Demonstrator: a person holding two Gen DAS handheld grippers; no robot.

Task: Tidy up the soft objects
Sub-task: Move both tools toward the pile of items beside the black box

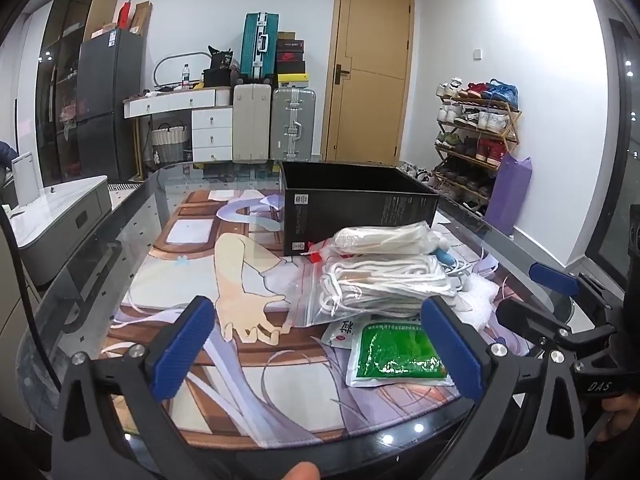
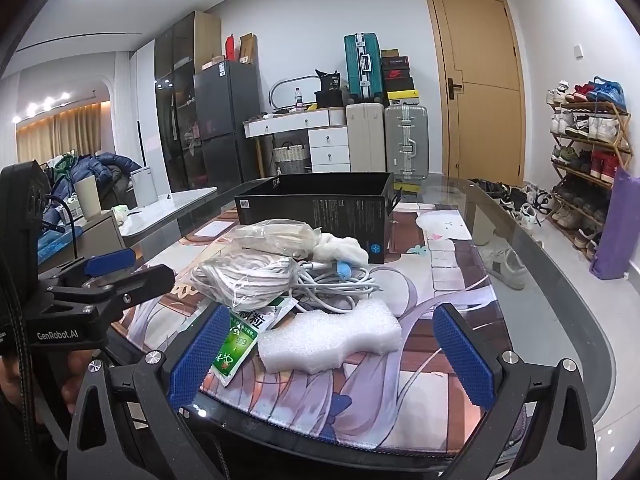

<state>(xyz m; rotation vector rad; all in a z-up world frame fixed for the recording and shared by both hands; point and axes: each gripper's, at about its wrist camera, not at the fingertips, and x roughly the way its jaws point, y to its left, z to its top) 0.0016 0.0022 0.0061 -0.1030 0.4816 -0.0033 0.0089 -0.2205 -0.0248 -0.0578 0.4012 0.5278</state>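
A pile of soft things lies on the printed mat in front of an open black box point(image 1: 356, 204) point(image 2: 316, 204). It holds a zip bag of white rope point(image 1: 384, 284) point(image 2: 244, 276), a bag of white cloth point(image 1: 384, 238) point(image 2: 276, 236), a green sachet point(image 1: 396, 352) point(image 2: 234, 346), a white foam block point(image 2: 332, 336) and a white cable point(image 2: 340, 280). My left gripper point(image 1: 320, 348) is open and empty, near the sachet. My right gripper point(image 2: 332, 356) is open and empty, its pads point(image 2: 200, 356) on either side of the foam block.
The glass table point(image 1: 92, 280) carries the printed mat point(image 1: 240, 320) point(image 2: 440, 280). The right gripper shows at the right of the left view point(image 1: 560, 312); the left gripper shows at the left of the right view point(image 2: 104, 280). A shoe rack point(image 2: 584, 148) and suitcases point(image 2: 388, 136) stand beyond.
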